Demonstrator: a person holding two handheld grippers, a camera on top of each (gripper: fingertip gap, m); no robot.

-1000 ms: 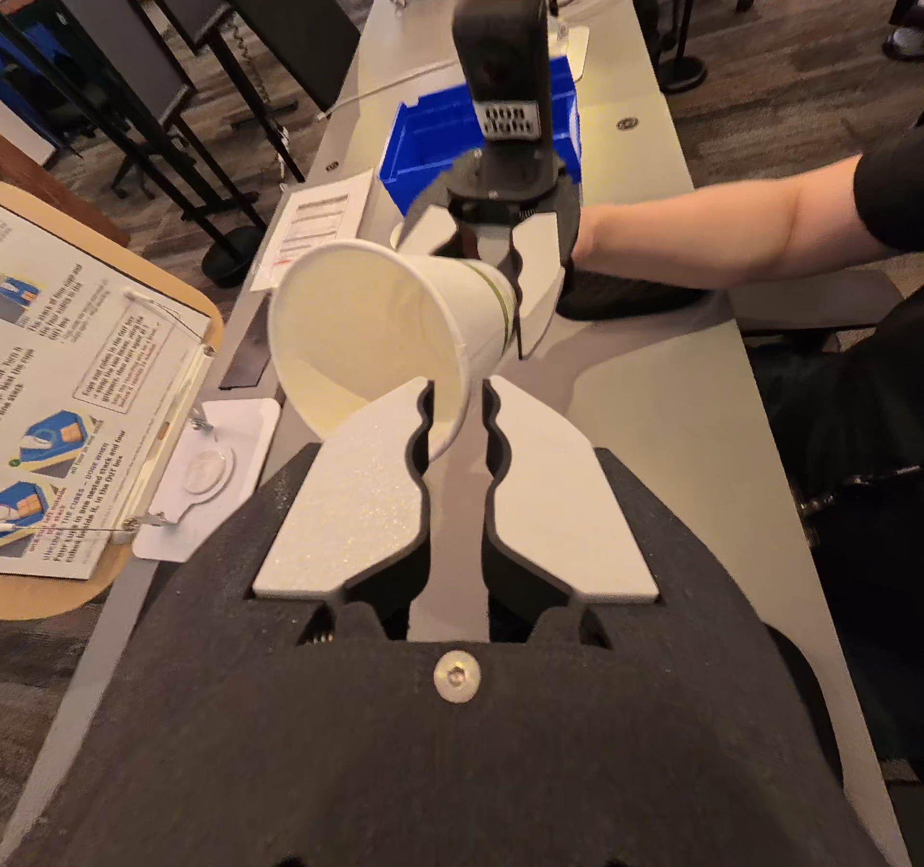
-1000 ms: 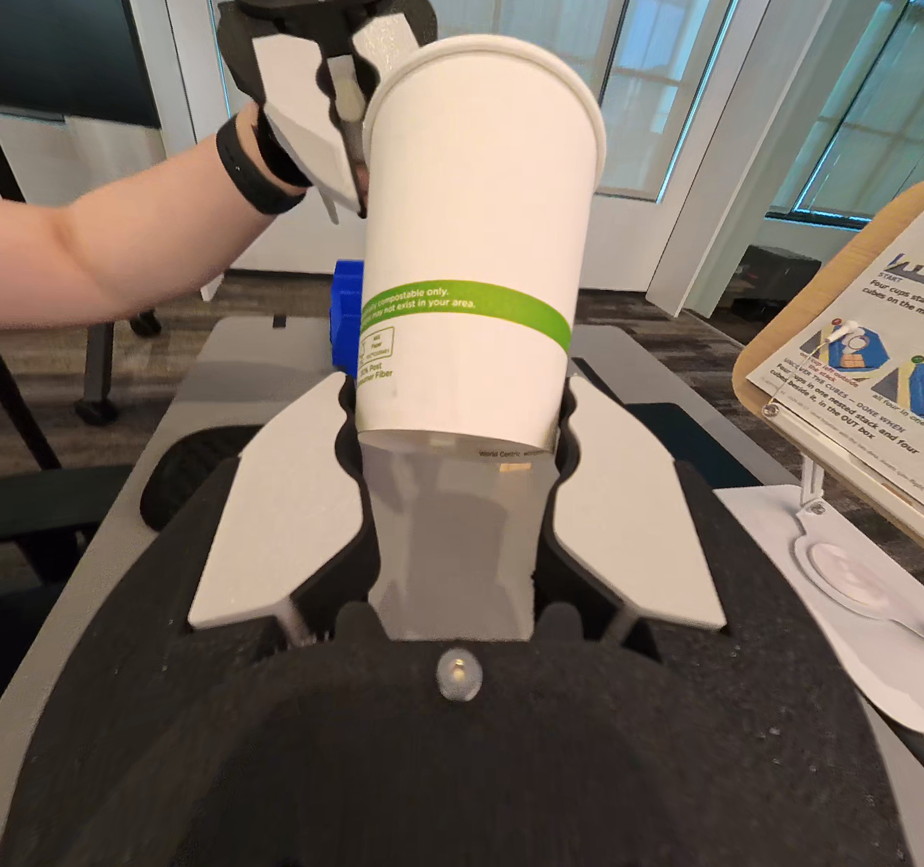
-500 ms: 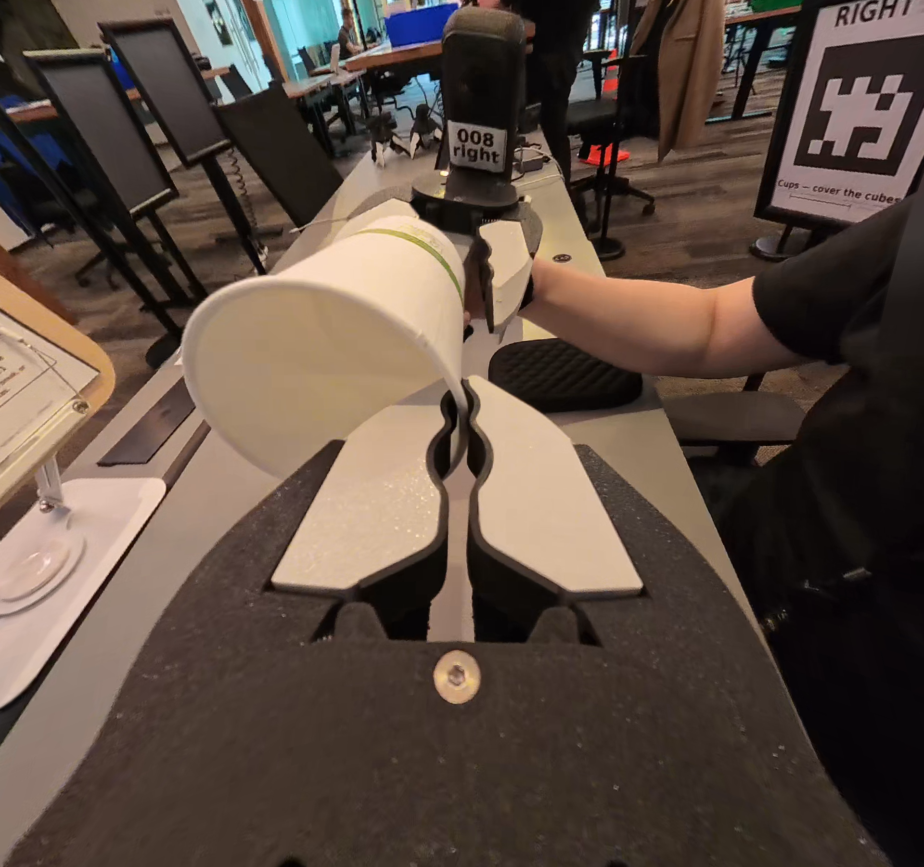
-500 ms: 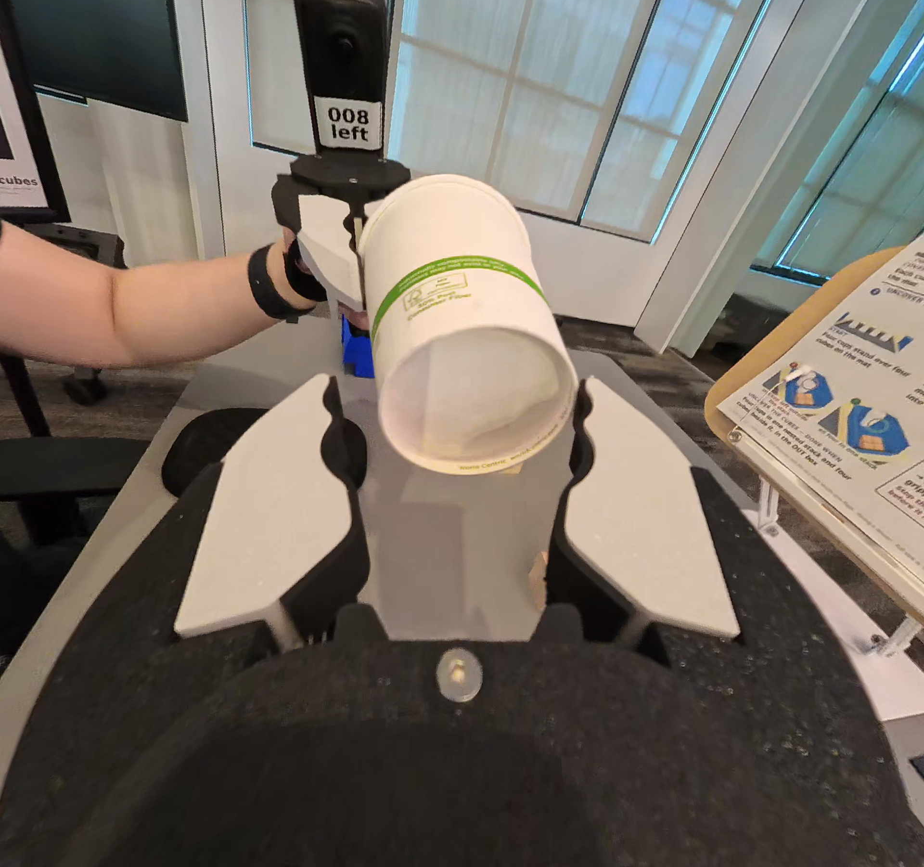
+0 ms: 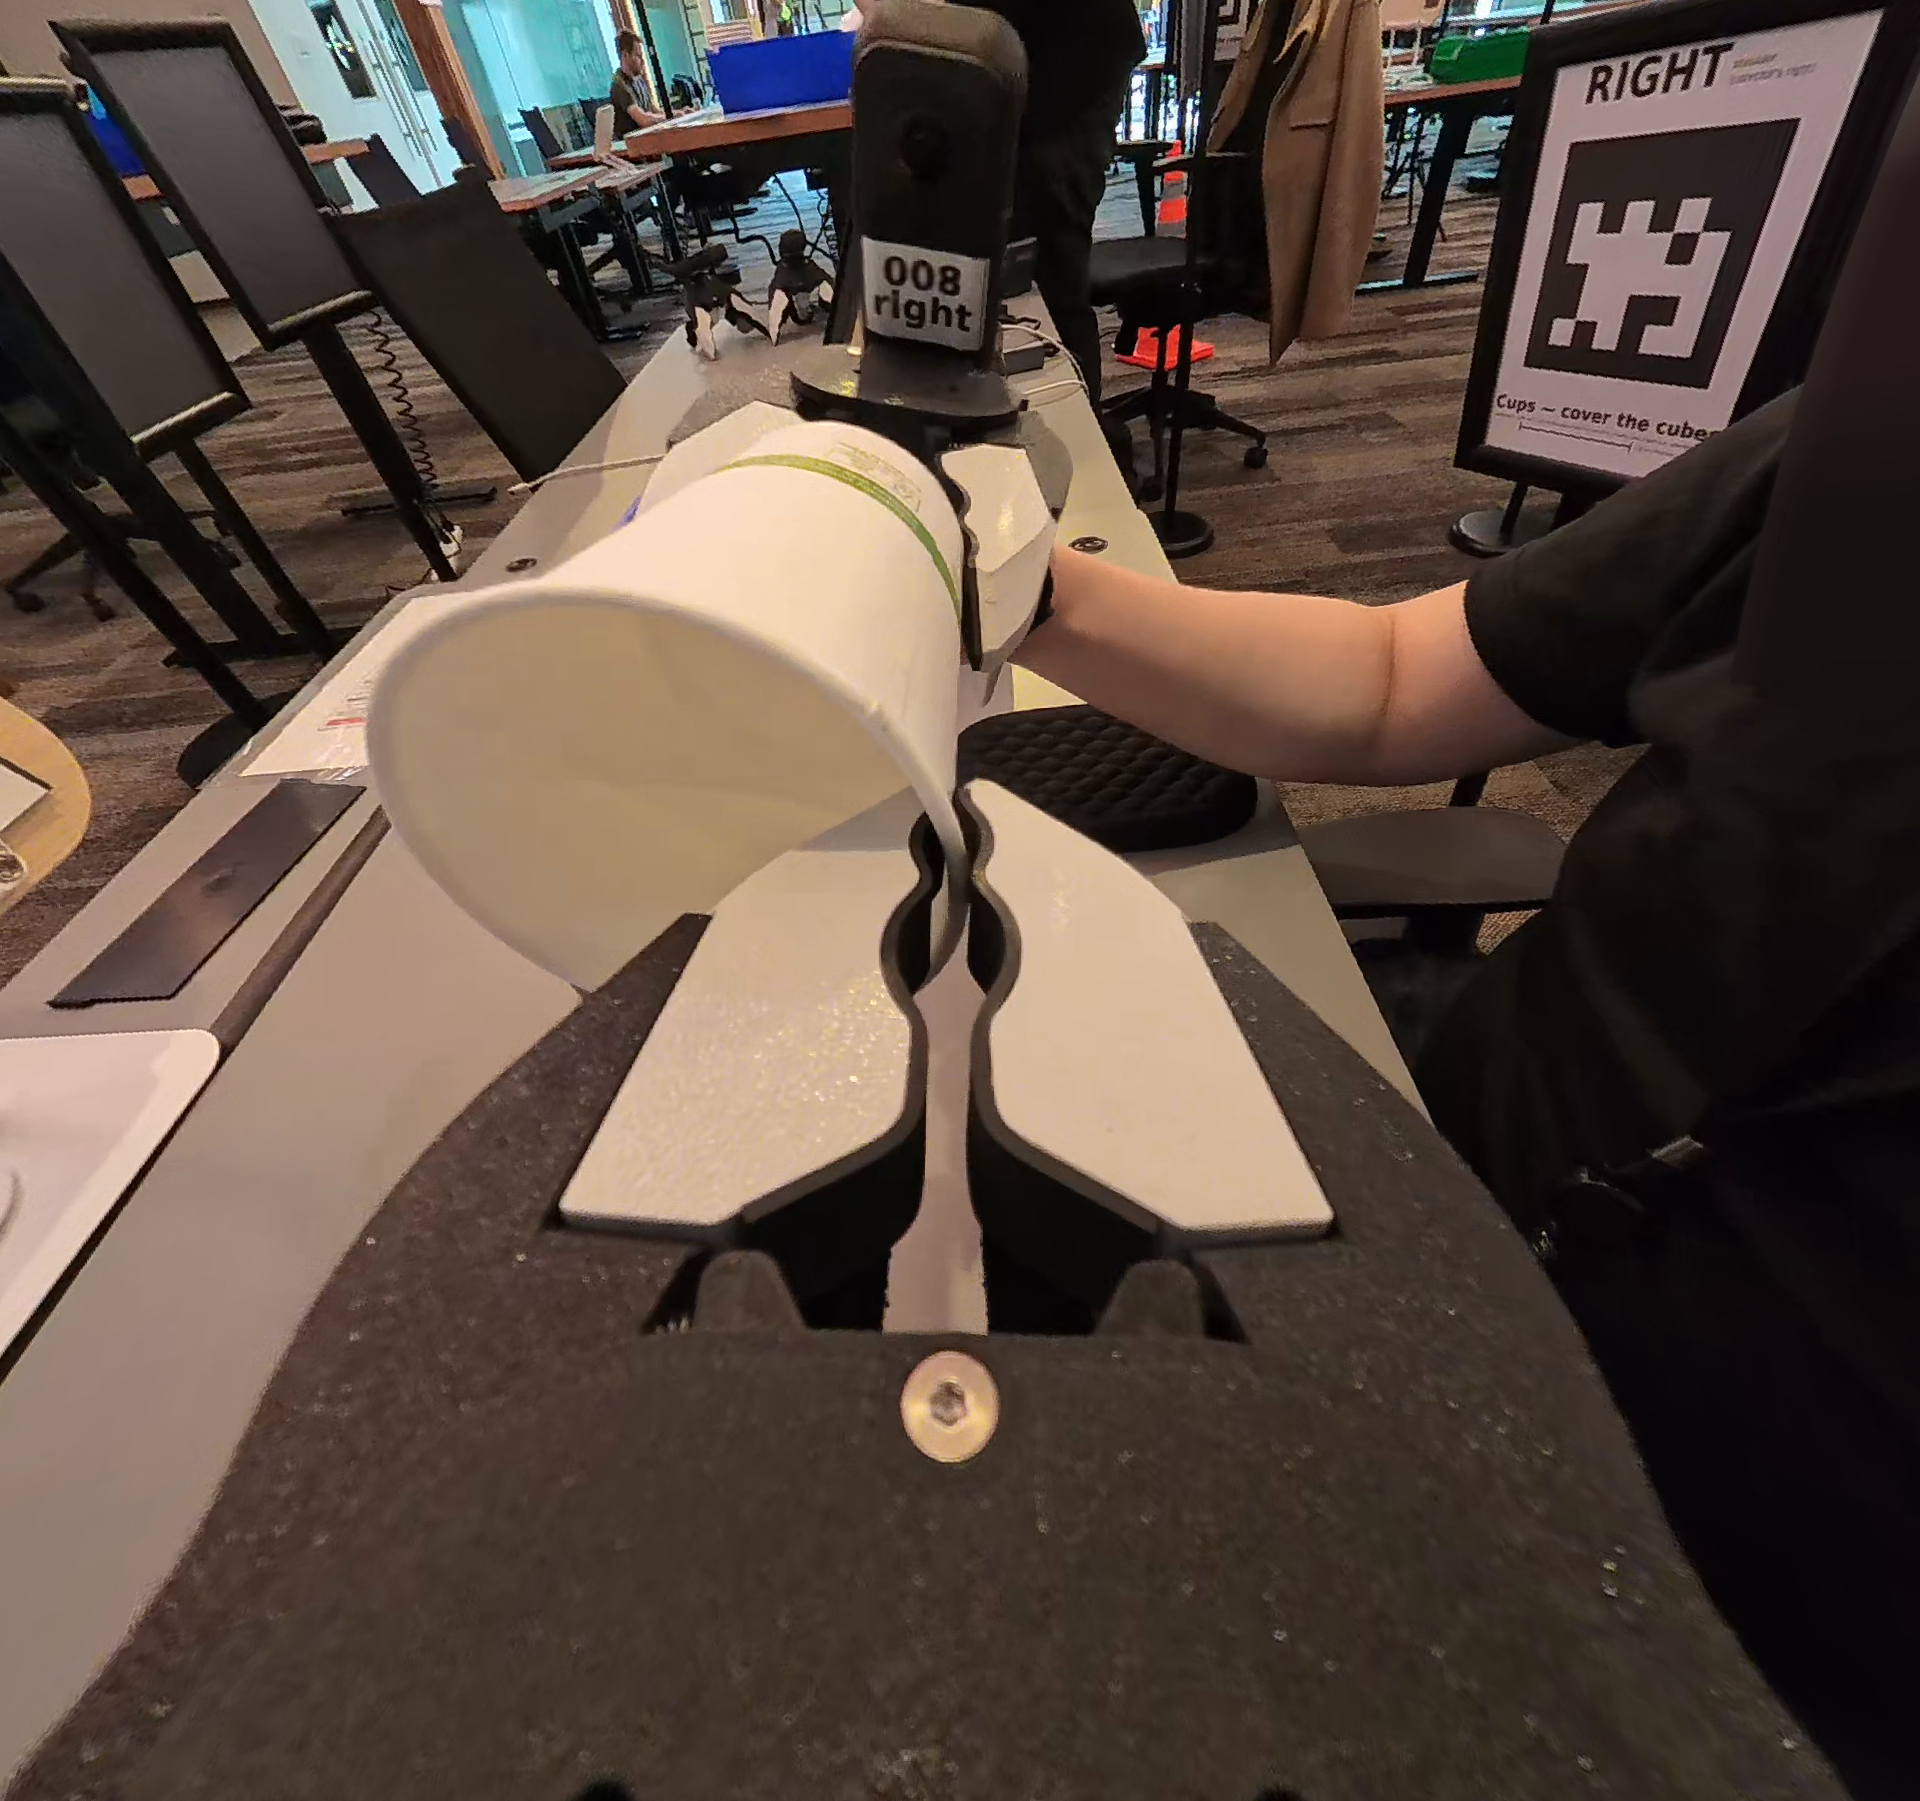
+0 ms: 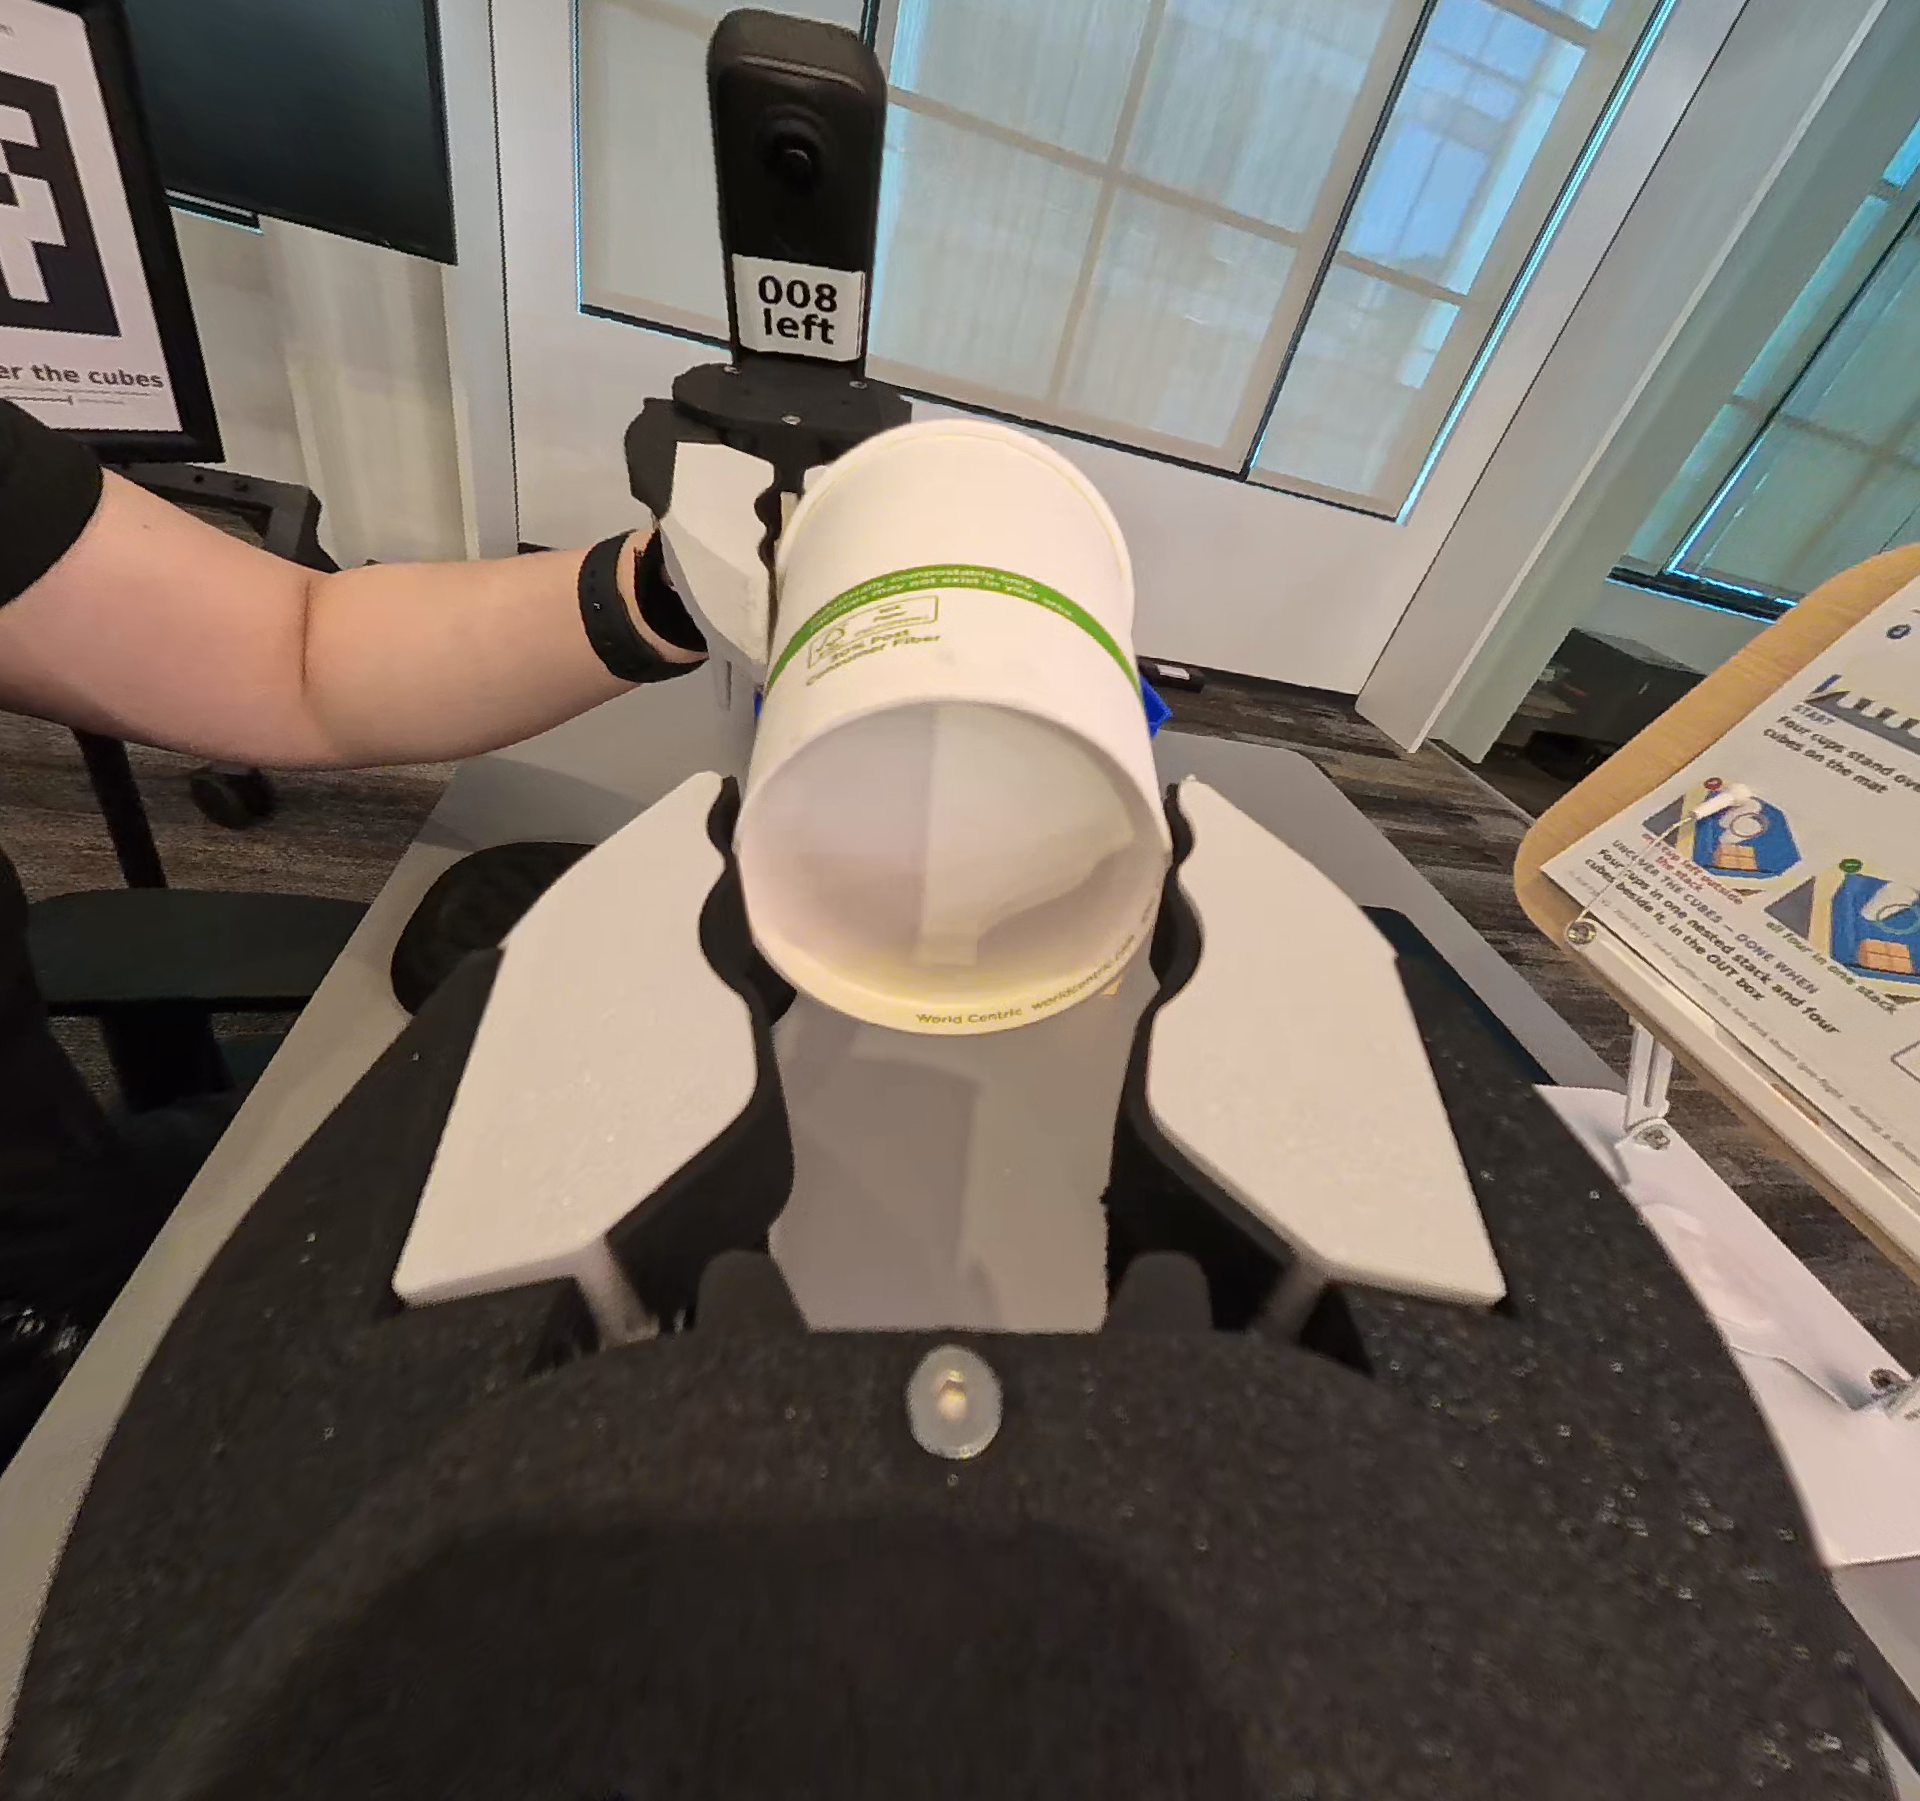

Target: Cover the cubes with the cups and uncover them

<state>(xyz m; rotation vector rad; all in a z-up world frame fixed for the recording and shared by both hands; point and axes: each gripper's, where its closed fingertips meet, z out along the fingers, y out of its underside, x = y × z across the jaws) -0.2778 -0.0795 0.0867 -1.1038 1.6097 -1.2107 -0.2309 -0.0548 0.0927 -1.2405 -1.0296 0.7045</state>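
Note:
A white paper cup (image 5: 675, 691) with a green band lies on its side in the air above the grey table (image 5: 312, 1045), held between both grippers. My left gripper (image 5: 951, 816) is shut on the cup's rim wall, one finger inside and one outside. It also shows in the right wrist view (image 6: 774, 546). My right gripper (image 6: 951, 795) has the cup's (image 6: 945, 691) base between its fingers, and both pads touch it. One of its fingers (image 5: 1003, 546) shows beside the cup in the left wrist view. No cubes are in view.
A black padded rest (image 5: 1101, 775) lies on the table under the right arm. A corner of a blue bin (image 6: 1148, 702) peeks from behind the cup. An instruction board (image 6: 1766, 868) on a white foot (image 5: 83, 1107) stands at the table's side.
The cup has tipped from upright to lying on its side. My left gripper closed on its rim. My right gripper's jaws widened half a second ago and are back against the base.

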